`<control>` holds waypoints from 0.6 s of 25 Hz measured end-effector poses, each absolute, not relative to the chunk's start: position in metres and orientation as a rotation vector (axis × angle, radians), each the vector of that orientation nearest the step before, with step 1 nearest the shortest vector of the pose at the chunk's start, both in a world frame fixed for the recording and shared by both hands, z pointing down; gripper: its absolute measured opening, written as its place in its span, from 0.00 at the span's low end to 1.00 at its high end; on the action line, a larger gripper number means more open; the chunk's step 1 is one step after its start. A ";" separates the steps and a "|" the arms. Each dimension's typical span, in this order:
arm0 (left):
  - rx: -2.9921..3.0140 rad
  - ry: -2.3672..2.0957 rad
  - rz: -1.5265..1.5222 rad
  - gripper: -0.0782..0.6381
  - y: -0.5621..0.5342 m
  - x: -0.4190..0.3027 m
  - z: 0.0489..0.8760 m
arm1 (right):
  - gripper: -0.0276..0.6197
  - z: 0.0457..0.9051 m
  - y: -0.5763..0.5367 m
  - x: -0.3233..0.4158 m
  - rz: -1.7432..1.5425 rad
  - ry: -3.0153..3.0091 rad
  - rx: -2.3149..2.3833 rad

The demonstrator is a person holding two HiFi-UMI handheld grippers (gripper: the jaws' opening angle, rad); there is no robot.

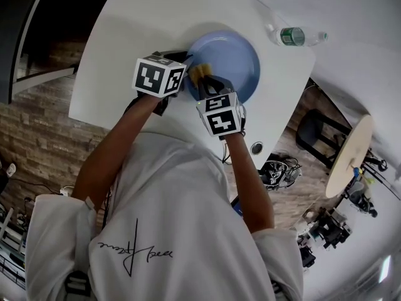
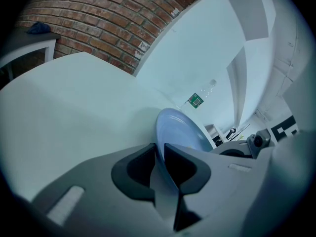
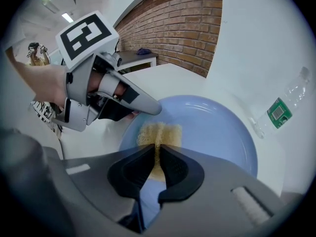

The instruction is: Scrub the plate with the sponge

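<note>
Where the plate lay: the blue plate (image 1: 235, 61) sat on the white table (image 1: 138, 36), toward the edge nearest the person, with its near-left rim caught by the left gripper (image 2: 159, 151).
Left jaws: they were closed on the plate's rim, one dark pad on each face of the thin edge. The rim ran straight through the narrow gap between them, and the rest of the plate spread out beyond the tips.
Right jaws: the right gripper (image 3: 157, 154) had its jaws pinched on the yellow sponge (image 3: 159, 132), which filled the slim slot between the pads.
Sponge against plate: most of the sponge stuck out past the jaw tips and lay on the plate's inner face, on the side where the other gripper held the rim. A crease ran down its middle where it was squeezed.
Grippers to each other: in the head view both worked at the plate's near-left edge, their marker cubes side by side. In the right gripper view the tip of the other gripper sat just beside the sponge.
Bottle: a clear plastic bottle (image 1: 296, 36) with a green label lay on its side on the table beyond the plate, apart from it.
Backdrop: a brick wall (image 3: 177, 19) stood behind the table.
</note>
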State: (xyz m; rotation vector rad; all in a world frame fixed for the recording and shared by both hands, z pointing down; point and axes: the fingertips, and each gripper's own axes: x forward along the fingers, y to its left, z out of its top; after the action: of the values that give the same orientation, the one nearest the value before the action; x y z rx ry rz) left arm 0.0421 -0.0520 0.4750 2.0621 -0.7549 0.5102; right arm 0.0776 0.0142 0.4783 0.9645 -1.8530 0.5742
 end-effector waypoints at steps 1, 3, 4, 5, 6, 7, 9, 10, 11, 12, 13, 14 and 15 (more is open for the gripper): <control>2.061 -0.756 0.511 0.21 -0.053 0.042 0.475 | 0.10 0.479 0.016 0.078 0.575 -1.858 0.943; 2.061 -0.763 0.513 0.21 -0.053 0.042 0.476 | 0.10 0.480 0.019 0.078 0.576 -1.864 0.897; 2.061 -0.767 0.514 0.21 -0.053 0.042 0.476 | 0.10 0.481 0.021 0.078 0.577 -1.867 0.876; 2.063 -0.772 0.516 0.21 -0.053 0.042 0.477 | 0.10 0.482 0.023 0.078 0.581 -1.871 0.858; 2.064 -0.775 0.518 0.21 -0.053 0.042 0.477 | 0.10 0.482 0.024 0.078 0.588 -1.875 0.842; 2.064 -0.776 0.520 0.21 -0.054 0.043 0.478 | 0.10 0.483 0.025 0.079 0.599 -1.877 0.828; 2.064 -0.775 0.521 0.21 -0.054 0.044 0.478 | 0.10 0.483 0.028 0.081 0.616 -1.879 0.801; 2.064 -0.776 0.521 0.21 -0.054 0.044 0.478 | 0.10 0.483 0.029 0.082 0.622 -1.878 0.788; 2.064 -0.776 0.521 0.21 -0.054 0.044 0.478 | 0.10 0.483 0.030 0.083 0.627 -1.877 0.776; 2.064 -0.777 0.522 0.21 -0.054 0.043 0.477 | 0.10 0.483 0.032 0.085 0.631 -1.875 0.764; 2.065 -0.778 0.521 0.21 -0.054 0.043 0.477 | 0.10 0.483 0.034 0.086 0.634 -1.872 0.751; 2.065 -0.779 0.521 0.21 -0.054 0.043 0.476 | 0.10 0.483 0.035 0.087 0.636 -1.868 0.739; 2.066 -0.779 0.521 0.21 -0.054 0.043 0.476 | 0.10 0.483 0.037 0.088 0.635 -1.864 0.727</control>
State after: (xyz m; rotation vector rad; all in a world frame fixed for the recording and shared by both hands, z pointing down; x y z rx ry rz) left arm 0.0428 -0.0537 0.4762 2.0658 -0.7787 0.5208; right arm 0.0882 0.0367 0.4835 0.7271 -1.8644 0.6353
